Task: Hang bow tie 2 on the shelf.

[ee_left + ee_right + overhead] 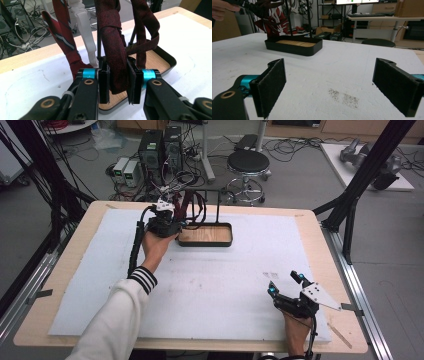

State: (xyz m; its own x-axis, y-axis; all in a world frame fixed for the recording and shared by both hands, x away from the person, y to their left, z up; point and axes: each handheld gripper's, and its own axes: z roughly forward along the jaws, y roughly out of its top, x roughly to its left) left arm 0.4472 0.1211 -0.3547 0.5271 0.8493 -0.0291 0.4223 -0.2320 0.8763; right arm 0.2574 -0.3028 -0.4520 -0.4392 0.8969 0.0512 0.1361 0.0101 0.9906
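Your left gripper (176,220) sits at the far left-centre of the white foam-covered table (225,280), at the left end of the shallow black tray with a wooden floor (227,241). In the left gripper view, its jaws are pinched on the dark maroon patterned necktie (116,62), which hangs straight down between the pads from a thin black rack rising out of the tray; the tie's lower end reaches the wood floor of the tray just behind the jaws. To the left of that tie hang a red necktie with diagonal pale stripes (65,37) and a white ribbed strap (85,30), both clear of the jaws. A second dark maroon band (145,32) hangs on the right, above the tray's wood. Moving right across the table: your right gripper (286,284) rests near the front right corner, well apart from the tray. In the right gripper view, its jaws are spread wide with nothing between them, above a grey smudge (343,96) on the foam, the tray farther off.
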